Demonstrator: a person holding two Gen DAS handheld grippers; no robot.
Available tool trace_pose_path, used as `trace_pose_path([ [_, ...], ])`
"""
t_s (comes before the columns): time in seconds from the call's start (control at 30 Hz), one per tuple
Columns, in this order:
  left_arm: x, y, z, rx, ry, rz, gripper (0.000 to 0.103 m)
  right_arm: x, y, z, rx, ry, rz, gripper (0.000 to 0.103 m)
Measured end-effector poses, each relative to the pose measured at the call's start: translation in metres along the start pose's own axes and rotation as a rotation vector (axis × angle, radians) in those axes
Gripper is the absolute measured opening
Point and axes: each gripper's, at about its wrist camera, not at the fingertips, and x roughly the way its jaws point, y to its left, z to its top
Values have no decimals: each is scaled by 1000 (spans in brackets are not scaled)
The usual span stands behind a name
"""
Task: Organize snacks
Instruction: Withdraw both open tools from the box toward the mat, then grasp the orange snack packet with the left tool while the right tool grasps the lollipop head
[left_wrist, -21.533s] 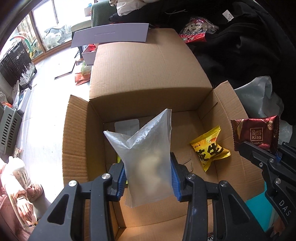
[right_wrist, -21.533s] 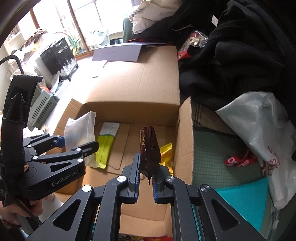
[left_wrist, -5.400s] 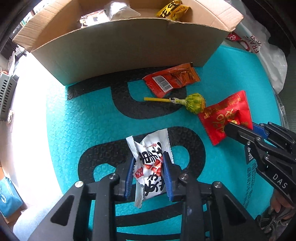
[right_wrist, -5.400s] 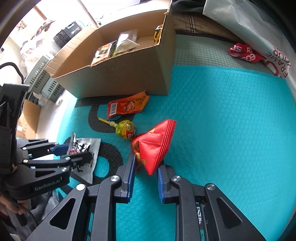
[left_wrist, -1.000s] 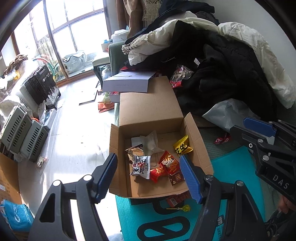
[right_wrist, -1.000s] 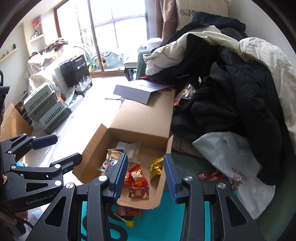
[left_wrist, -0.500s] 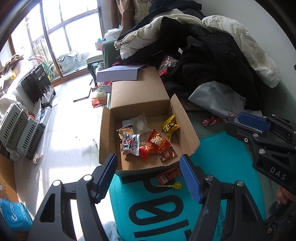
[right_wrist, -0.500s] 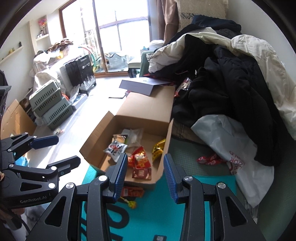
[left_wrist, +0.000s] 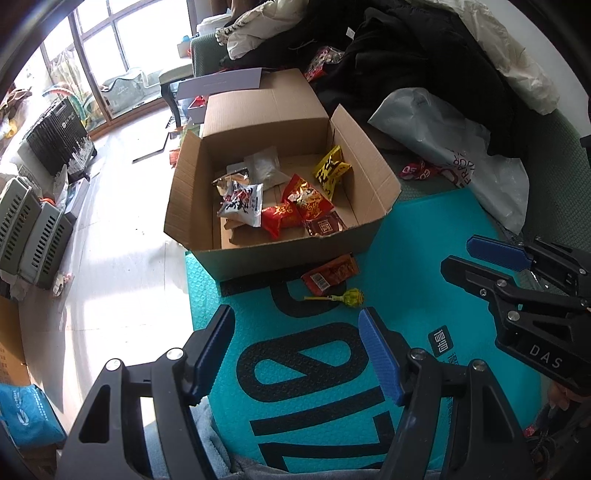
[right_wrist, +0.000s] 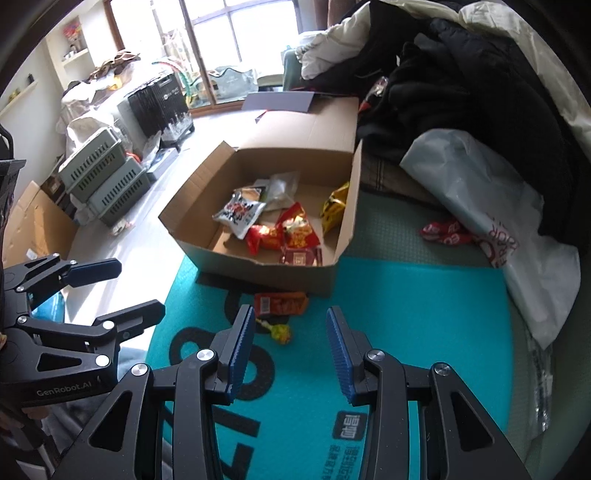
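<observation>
Bright daylight from the window (left_wrist: 110, 62) behind the cardboard box (left_wrist: 280, 177). Overexposed panes, strong white glare on the floor (left_wrist: 110, 229) left of the box. Soft shadows inside the box. Sharp focus near the box, heavy fisheye bending and dark vignette toward the corners.

We look into a bright, cluttered living room.
Daylight pours through tall windows (right_wrist: 236, 33) onto a pale glossy floor (left_wrist: 118, 206). Grey-green crates (right_wrist: 103, 177) stack beside a cardboard carton (right_wrist: 33, 221). Dark and white clothes (left_wrist: 424, 55) heap over a green sofa (left_wrist: 554, 206), above a teal mat (right_wrist: 406, 314).
</observation>
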Motion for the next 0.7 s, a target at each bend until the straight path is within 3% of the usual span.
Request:
trace_pose_path([
  [0.33, 42, 10, -32, -103, 84, -8, 69, 43, -9, -40, 48, 98, -8, 40],
  [0.7, 78, 26, -38, -181, 136, 0, 69, 93, -9, -46, 38, 180, 20, 40],
])
